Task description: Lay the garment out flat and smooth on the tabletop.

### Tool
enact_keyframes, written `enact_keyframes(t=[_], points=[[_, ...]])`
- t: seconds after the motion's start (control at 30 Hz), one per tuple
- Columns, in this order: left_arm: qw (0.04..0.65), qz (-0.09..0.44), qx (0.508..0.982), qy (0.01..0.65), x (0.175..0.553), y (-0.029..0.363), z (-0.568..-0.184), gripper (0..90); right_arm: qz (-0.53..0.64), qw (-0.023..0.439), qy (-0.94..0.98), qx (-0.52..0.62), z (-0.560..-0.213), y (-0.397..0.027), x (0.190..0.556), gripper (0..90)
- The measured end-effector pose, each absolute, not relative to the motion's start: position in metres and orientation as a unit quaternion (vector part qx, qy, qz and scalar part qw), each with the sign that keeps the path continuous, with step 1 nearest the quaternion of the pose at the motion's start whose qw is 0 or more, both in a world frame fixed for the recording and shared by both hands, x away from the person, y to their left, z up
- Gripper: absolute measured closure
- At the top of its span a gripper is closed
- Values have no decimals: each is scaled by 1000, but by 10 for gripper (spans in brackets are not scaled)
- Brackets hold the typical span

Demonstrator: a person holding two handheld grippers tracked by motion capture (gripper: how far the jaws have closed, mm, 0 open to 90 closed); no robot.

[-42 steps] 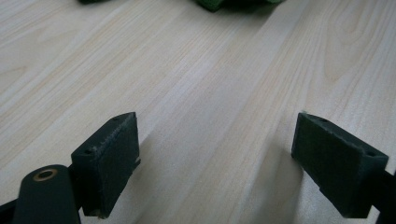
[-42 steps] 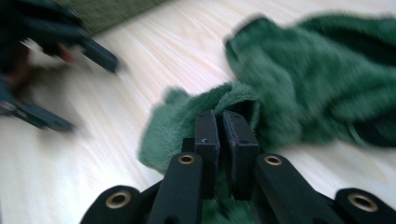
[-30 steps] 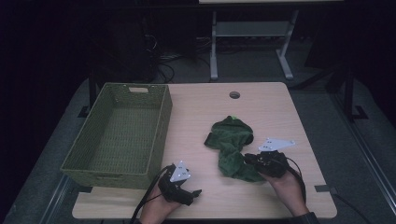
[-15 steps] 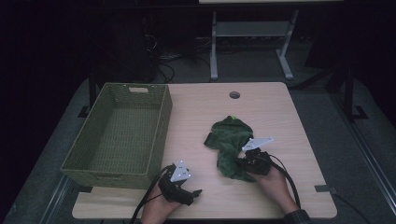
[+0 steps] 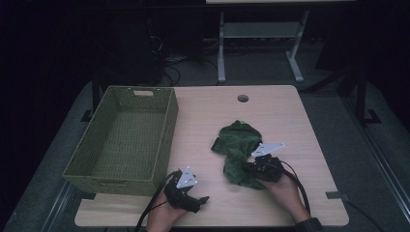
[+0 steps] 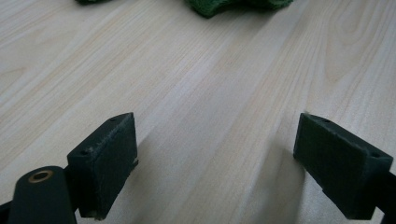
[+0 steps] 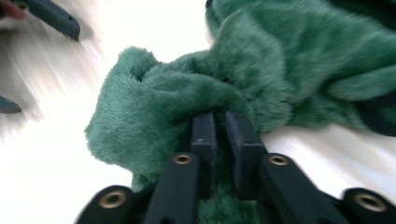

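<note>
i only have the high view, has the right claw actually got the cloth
Observer: Yes. In the right gripper view the right claw is shut on a fold of the green cloth.
Operator: is the left claw open
Observer: Yes. The left claw has its jaws wide apart over bare table.
Operator: anything between them
Observer: No, the cloth lies beyond its jaws, at the far edge of that view.
</note>
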State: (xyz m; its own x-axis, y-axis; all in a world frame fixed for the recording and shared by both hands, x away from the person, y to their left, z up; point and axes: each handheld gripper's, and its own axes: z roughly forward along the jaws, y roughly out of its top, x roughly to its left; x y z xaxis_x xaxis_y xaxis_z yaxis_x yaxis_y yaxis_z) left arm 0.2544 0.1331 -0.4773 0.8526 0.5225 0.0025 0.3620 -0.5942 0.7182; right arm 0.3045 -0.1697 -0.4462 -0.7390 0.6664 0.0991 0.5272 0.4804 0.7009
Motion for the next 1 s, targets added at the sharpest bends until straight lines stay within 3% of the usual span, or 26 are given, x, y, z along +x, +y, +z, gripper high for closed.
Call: enact_keyframes(t=[0.2,0.57,1.0], points=[[375,107,886,250,254,133,-477,127,375,109,846,364,-435,-189,296,676],[377,106,885,252,254,133,-478,127,392,123,830,378,-431,-232,277,643],[376,105,886,252,255,132,-477,127,384,105,822,408,-450,-273,250,604]])
